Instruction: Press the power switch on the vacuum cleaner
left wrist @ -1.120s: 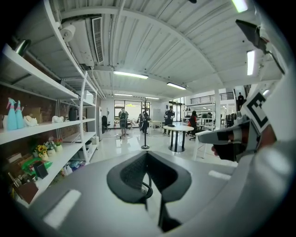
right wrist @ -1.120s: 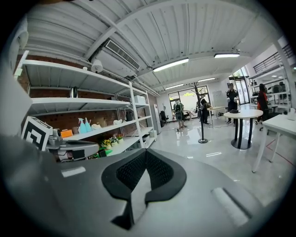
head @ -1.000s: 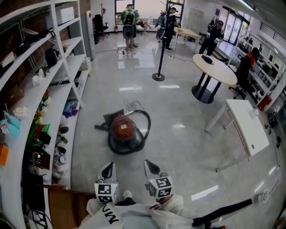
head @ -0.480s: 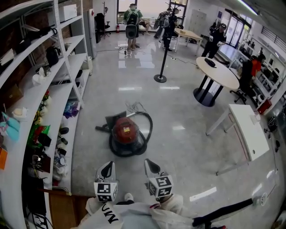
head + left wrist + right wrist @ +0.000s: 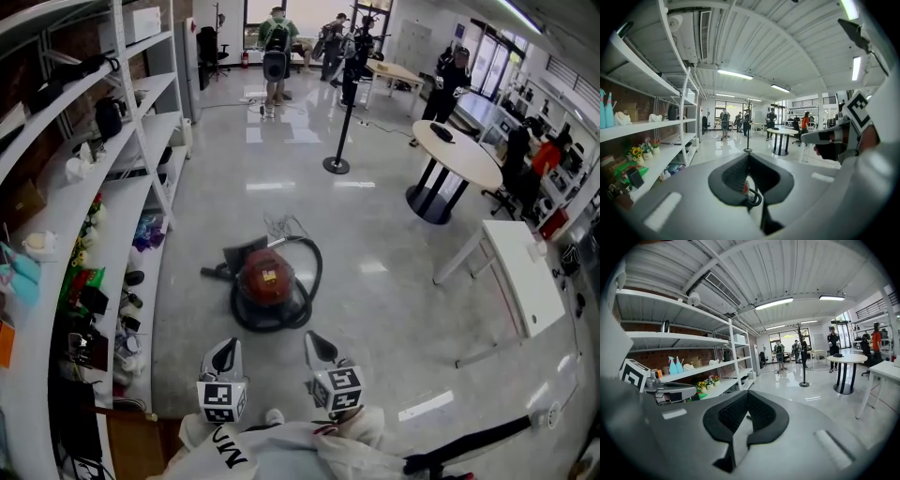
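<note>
Vacuum cleaner (image 5: 265,274) stands on floor (image 5: 384,309), well ahead of both jaws. Left gripper (image 5: 228,349) and right gripper (image 5: 316,343): jaws together, empty. Rigid canister likely rolls; press switch straight down.

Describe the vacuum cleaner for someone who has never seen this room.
From the long white shelving on the left, look to the shiny floor beside it. The vacuum cleaner sits there: the only round red body, ringed by a black hose.
</note>
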{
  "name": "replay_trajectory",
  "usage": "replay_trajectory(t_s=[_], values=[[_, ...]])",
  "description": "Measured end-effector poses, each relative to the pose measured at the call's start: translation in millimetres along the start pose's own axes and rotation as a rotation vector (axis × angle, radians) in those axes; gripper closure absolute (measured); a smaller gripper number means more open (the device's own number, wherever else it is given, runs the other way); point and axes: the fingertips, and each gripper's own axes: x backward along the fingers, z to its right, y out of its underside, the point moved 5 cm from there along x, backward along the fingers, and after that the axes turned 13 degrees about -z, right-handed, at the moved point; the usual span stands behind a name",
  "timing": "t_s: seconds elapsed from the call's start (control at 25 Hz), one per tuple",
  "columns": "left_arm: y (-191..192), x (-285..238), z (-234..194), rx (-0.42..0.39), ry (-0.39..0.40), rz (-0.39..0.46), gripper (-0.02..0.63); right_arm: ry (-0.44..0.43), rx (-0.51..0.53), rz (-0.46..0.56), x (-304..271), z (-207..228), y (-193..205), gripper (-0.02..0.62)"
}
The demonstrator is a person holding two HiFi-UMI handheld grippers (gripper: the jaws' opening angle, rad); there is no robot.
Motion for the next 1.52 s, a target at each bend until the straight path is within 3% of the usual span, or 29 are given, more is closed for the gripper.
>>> replay_trajectory(t_s=[0.52, 1.16, 1.52], values=[[-1, -10, -6, 0.026, 0.027, 0.002, 0.606, 0.051, 0.0, -0.015, 2, 5, -3, 0.595], [-9, -49, -34, 0.039, -0.045, -0.052, 0.606, -0.031, -0.006, -0.032, -62, 24, -26, 0.595], [-38, -98, -37, 0.01, -0.036, -0.069, 0.606, -0.034, -0.034, -0.038, -97, 59, -48, 0.595]])
